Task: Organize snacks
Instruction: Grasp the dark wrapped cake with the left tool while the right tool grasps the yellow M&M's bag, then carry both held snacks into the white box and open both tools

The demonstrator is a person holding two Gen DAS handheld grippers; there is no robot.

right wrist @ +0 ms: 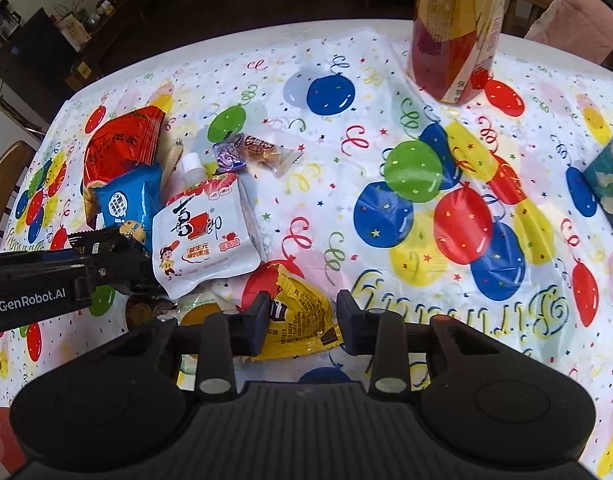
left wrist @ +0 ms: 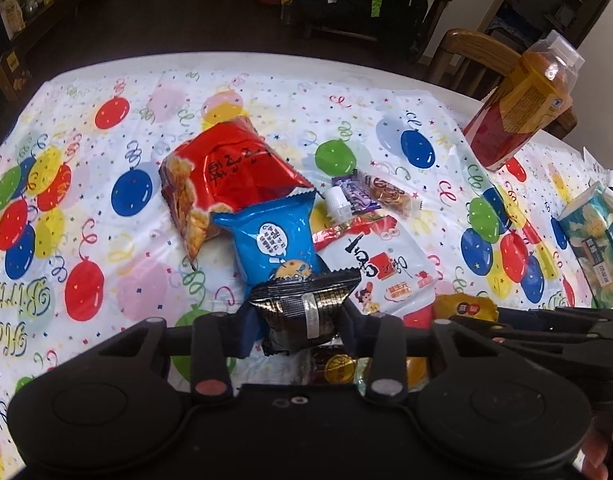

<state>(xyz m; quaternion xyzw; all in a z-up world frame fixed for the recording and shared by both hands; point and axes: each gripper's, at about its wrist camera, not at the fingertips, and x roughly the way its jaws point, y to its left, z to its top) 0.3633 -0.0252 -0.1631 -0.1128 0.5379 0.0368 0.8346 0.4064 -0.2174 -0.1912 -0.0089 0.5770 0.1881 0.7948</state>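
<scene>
the left tool [left wrist: 306, 320] pinches a black snack packet [left wrist: 306, 308] above the snack pile [left wrist: 290, 236] on the surface [left wrist: 266, 92]; the right tool [right wrist: 300, 312] straddles a yellow packet [right wrist: 302, 312], jaws apart. slick foil could slip.

right gripper [right wrist: 300, 322] hangs low over the balloon cloth [right wrist: 346, 200], fingers apart on either side of a yellow packet [right wrist: 302, 320]. beyond it a white pouch [right wrist: 204, 236], blue packet [right wrist: 124, 204] and red bag [right wrist: 120, 146] lie bunched together. left gripper [right wrist: 90, 246] reaches in from the left, gripping a dark packet [right wrist: 108, 240]. a bottle [right wrist: 458, 28] stands at the far edge.
</scene>
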